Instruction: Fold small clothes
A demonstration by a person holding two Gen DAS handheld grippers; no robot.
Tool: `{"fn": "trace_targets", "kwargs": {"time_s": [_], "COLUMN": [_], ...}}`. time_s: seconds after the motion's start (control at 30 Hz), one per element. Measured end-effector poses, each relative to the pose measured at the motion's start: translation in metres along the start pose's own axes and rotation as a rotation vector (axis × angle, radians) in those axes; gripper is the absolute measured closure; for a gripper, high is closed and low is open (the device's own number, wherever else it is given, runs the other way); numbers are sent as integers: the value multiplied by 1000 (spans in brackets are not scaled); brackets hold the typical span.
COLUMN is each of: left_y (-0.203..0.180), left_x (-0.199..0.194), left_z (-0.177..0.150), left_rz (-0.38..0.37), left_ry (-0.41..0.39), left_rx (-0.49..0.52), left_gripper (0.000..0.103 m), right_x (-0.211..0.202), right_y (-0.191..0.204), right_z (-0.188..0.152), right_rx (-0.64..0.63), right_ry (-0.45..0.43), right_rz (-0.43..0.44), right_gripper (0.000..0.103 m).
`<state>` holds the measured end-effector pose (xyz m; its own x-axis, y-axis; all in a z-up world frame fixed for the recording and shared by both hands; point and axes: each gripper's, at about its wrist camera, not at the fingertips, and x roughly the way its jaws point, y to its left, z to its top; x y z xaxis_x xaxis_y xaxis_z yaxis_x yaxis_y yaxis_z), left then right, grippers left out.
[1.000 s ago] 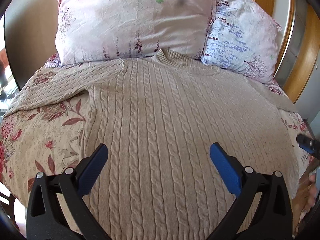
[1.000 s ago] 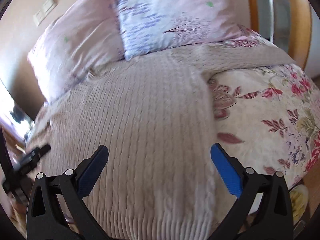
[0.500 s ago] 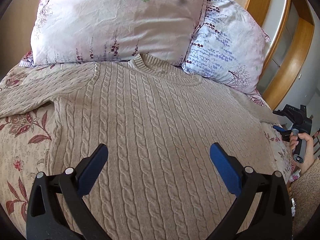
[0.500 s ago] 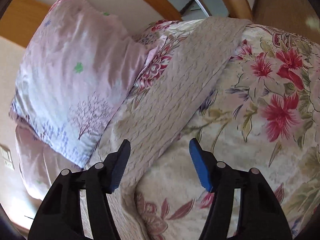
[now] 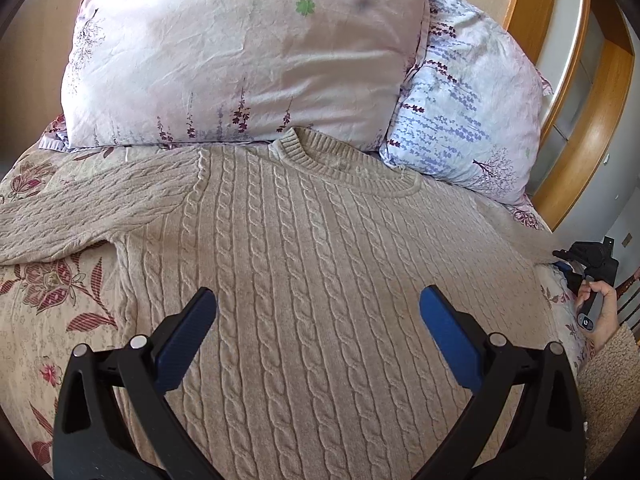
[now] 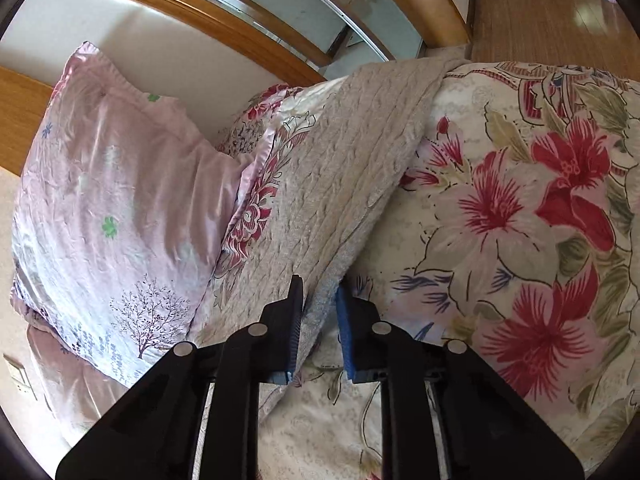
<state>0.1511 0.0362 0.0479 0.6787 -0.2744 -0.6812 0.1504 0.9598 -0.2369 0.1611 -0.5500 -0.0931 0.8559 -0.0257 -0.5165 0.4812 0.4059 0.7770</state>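
Sweater (image 5: 320, 280) lies flat, front up, on the bed (image 5: 52, 300): collar at 12 o'clock against the pillows (image 5: 240, 60), one sleeve spread toward 9 o'clock, the other sleeve (image 6: 340, 168) running toward 3 o'clock.

Left gripper (image 5: 318, 316): fingers wide apart, empty, above the lower chest of the sweater. No change in state over the last second; only its view has shifted slightly.

Right gripper (image 6: 318, 312): fingers nearly together, with the near edge of the sleeve between them. Half a second ago these fingers stood clearly apart over the same sleeve; a second ago they were wide apart over the body. The right gripper has therefore travelled to the sleeve and closed on it.

Judgement: the first fold is starting. With the sleeve clamped, the next move is likely to carry it across the chest toward 9 o'clock. The thick knit may slip if only its edge is pinched.
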Motion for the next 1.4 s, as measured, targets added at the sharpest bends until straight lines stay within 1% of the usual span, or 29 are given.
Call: {"fn": "trace_targets", "kwargs": {"time_s": [0.1, 0.2, 0.3, 0.4, 0.5, 0.57, 0.63, 0.7, 0.73, 0.77, 0.83, 0.93, 0.97, 1.0, 1.03, 1.07, 1.1, 1.13, 1.23, 1.33, 1.4], "left_y": [6, 14, 18, 23, 29, 30, 31, 31, 32, 32, 34, 35, 36, 36, 36, 37, 39, 41, 47, 51, 52], "left_x": [6, 5, 5, 8, 9, 9, 8, 8, 8, 7, 7, 7, 8, 8, 9, 10, 11, 12, 17, 20, 20], "left_z": [4, 5, 7, 9, 9, 8, 7, 6, 5, 5, 6, 8, 8, 9, 10, 11, 11, 12, 12, 11, 11], "left_rz": [-23, -79, -72, -62, -76, -79, -84, -89, -91, -94, -103, -117, -120, -123, -128, -132, -136, -142, -160, -168, -176], "left_ry": [26, 5, -7, 5, 11, 12, 14, 19, 20, 21, 22, 27, 29, 30, 31, 33, 37, 44, 66, 78, 81], "left_rx": [-23, -58, -75, -95, -122, -124, -121, -119, -117, -114, -109, -97, -93, -90, -90, -93, -100, -109, -138, -151, -156], "left_gripper": [2, 2, 2, 2, 2, 2, 2, 2, 2, 2, 2, 2, 2, 2, 2, 2, 2, 2, 2, 2, 2], "right_x": [-8, -26, -43, -56, -57, -44, -24, -1, 5, 15, 25, 26, 26, 25, 25, 21, 19, 17, 12, 10, 7], "right_y": [14, 44, 82, 131, 171, 191, 201, 203, 202, 199, 193, 181, 177, 172, 170, 165, 162, 157, 143, 125, 118], "right_z": [-3, -8, -23, -55, -95, -130, -164, -198, -212, -224, -238, -245, -243, -239, -233, -227, -220, -212, -189, -166, -156], "right_rx": [-83, -211, -333, -487, -590, -637, -671, -698, -708, -710, -710, -680, -653, -617, -578, -537, -499, -459, -349, -233, -192], "right_ry": [-55, -122, -142, -115, -24, 85, 201, 309, 348, 382, 421, 462, 480, 496, 500, 497, 490, 478, 432, 382, 336], "right_rz": [14, 58, 169, 277, 391, 443, 451, 420, 397, 377, 350, 312, 318, 326, 330, 336, 341, 346, 331, 287, 255], "right_gripper": [92, 92, 92, 92, 92, 93, 92, 93, 92, 92, 92, 88, 87, 82, 73, 67, 58, 56, 56, 56, 56]}}
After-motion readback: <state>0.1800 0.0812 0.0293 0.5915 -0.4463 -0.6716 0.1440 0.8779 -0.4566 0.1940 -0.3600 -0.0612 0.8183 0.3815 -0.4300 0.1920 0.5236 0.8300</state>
